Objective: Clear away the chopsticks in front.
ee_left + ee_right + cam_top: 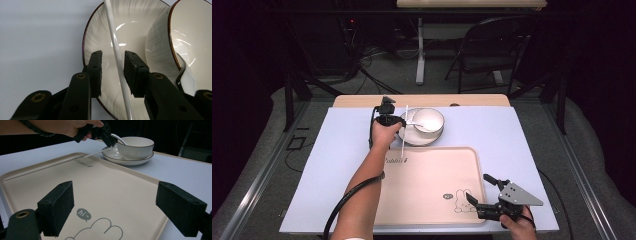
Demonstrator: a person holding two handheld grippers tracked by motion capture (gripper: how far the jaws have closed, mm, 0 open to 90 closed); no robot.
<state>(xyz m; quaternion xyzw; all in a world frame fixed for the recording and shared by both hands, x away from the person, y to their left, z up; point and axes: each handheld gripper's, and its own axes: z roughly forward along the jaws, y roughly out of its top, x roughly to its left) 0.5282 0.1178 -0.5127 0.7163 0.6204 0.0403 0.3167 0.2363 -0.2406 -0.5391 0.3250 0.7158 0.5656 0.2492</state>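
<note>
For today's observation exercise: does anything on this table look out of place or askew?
Yes. A thin white chopstick lies slanted across the plate's rim, one end overhanging toward the tray, instead of resting flat. The left hand-held gripper straddles it, with a gap showing on one side. The bowl with its spoon sits off-centre on the plate.

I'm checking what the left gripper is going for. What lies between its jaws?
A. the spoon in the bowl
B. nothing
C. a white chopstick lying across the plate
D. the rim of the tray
C: in the left gripper view the white chopstick runs between the left gripper's jaws, over the plate; a gap shows beside one pad, so it is not clamped yet.
</note>
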